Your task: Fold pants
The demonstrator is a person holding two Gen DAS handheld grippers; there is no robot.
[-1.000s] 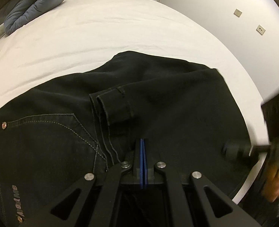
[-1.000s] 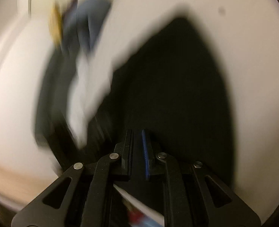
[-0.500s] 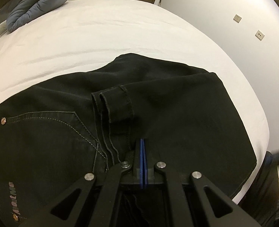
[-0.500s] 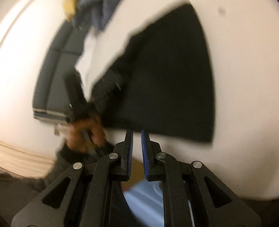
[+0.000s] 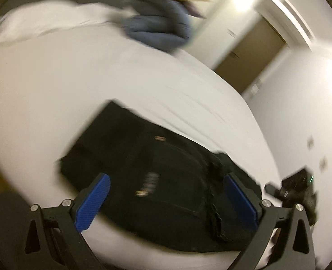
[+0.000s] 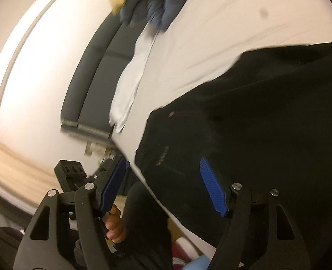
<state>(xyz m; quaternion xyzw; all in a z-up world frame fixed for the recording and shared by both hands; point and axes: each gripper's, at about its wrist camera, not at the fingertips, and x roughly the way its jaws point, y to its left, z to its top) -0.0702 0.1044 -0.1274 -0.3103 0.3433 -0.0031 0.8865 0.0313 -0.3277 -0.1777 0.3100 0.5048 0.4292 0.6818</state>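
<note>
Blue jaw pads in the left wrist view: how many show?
2: one blue pad at lower left over the bed edge, the other at lower right over the black pants.

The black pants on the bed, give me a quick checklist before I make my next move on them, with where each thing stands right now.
1. Left gripper released: ok. Its jaws have just been opening and stand wide, above the pants with nothing pinched.
2. Right gripper released: ok. Its jaws have just been opening, and no cloth is between the pads.
3. Black pants lying on the white bed: ok, a compact dark bundle near the bed's edge.
4. Fold neat and edges aligned: cannot tell, both views are blurred.
5. Room on the bed around the pants: ok. The blue-grey bundle lies well away from them.
</note>
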